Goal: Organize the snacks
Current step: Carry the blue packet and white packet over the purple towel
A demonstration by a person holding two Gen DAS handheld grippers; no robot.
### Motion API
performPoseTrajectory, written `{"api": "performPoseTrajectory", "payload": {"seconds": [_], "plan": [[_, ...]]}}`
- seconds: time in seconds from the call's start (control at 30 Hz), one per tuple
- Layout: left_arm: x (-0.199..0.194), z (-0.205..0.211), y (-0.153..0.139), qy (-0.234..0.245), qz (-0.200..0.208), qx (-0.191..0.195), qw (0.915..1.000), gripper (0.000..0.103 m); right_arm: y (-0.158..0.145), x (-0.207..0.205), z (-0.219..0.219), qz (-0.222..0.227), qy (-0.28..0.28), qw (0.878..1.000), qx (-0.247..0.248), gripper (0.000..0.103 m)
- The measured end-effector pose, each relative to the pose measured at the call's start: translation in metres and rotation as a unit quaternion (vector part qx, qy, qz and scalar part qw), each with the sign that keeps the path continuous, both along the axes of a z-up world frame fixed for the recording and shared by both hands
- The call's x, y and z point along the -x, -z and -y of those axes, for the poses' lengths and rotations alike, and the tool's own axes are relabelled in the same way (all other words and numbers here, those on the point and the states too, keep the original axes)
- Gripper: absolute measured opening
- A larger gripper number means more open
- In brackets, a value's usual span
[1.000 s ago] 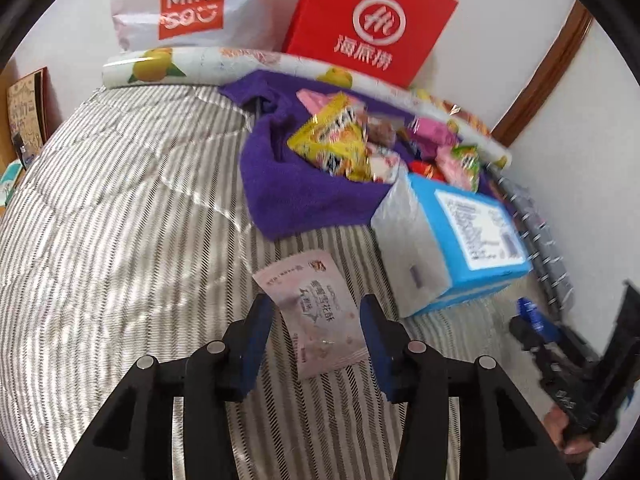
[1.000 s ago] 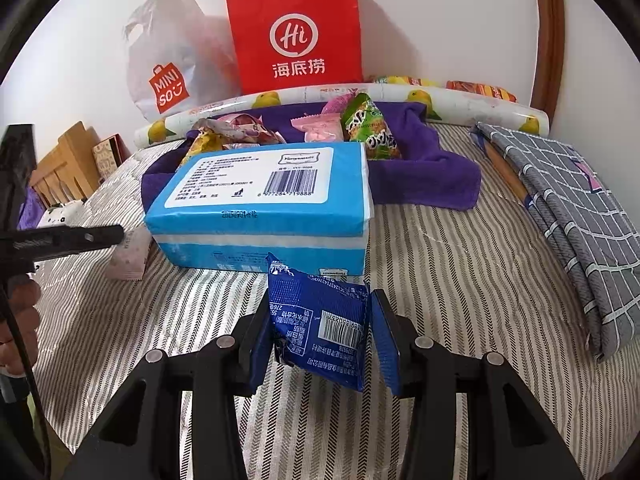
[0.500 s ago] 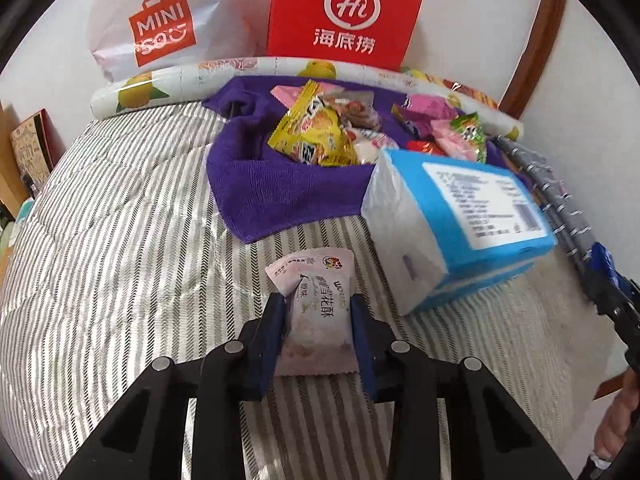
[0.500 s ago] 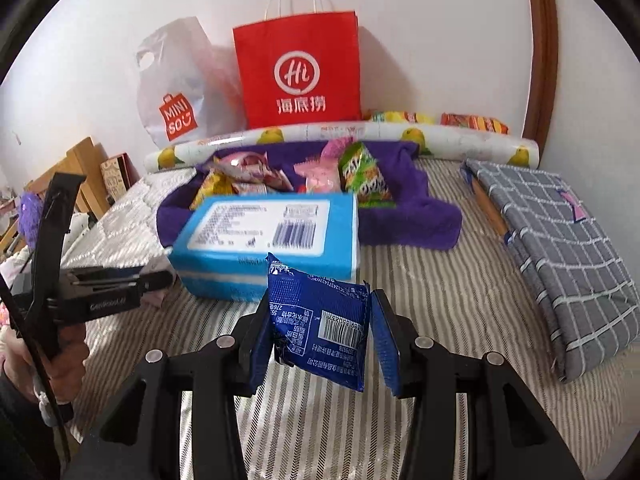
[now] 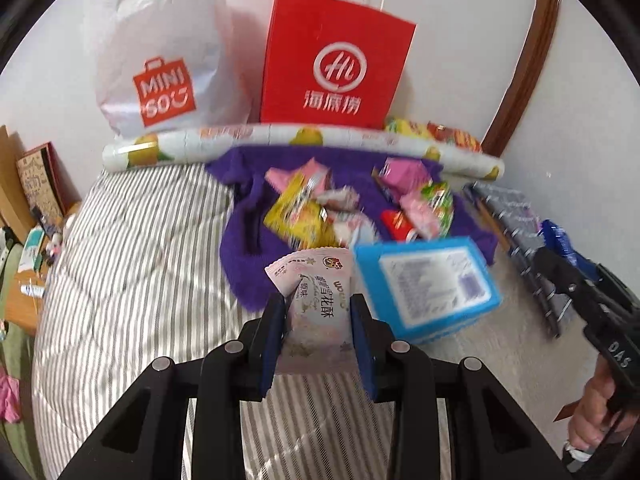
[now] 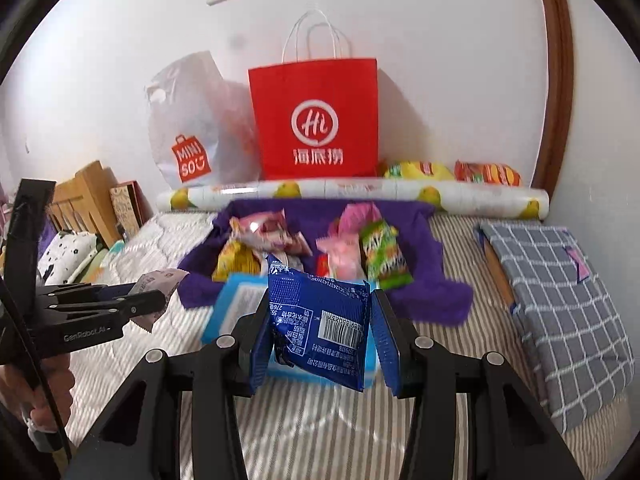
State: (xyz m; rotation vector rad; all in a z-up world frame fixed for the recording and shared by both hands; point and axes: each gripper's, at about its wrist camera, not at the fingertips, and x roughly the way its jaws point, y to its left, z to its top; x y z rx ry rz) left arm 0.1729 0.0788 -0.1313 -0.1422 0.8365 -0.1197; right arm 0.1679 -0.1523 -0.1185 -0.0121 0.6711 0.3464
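Note:
My left gripper [image 5: 318, 312] is shut on a pale pink snack packet [image 5: 318, 304] and holds it above the striped bed. My right gripper [image 6: 318, 320] is shut on a blue snack packet [image 6: 320, 324], also lifted. A blue and white box [image 5: 428, 284] lies on the bed just right of the left gripper; in the right wrist view the box [image 6: 232, 308] sits behind the blue packet. Behind it a purple towel [image 5: 248, 236] carries several loose snack packets [image 5: 304, 208]. The left gripper also shows in the right wrist view [image 6: 156, 298].
A red paper bag [image 5: 336, 64] and a white Miniso bag [image 5: 160, 64] stand against the wall behind a rolled fruit-print mat [image 5: 256, 140]. A folded grey checked cloth [image 6: 560, 288] lies at the bed's right side. A wooden headboard [image 6: 80, 196] is at left.
The left gripper closed on the pink packet and lifted it off the bed. The right gripper rose with the blue packet still in it.

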Motion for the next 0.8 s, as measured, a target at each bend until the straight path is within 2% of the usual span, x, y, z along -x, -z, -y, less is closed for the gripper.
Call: {"api": "performPoseTrajectory", "payload": {"seconds": [0.5,0.67,0.8], "plan": [[-0.063,0.004,-0.070,0.013,0.044,-0.005,0.9990,0.031,-0.046,-0.067,-0.018,0.028,0.010,0.999,-0.013,0.045],[-0.089,0.010,-0.079,0.010,0.050,-0.016,0.9986,0.031,-0.048,-0.098,-0.019,0.022,0.019,0.999,-0.020,0.045],[-0.109,0.008,-0.073,0.010,0.041,0.018,0.9989,0.031,-0.044,-0.118,-0.021,0.017,0.023,0.999,-0.025,0.045]]}}
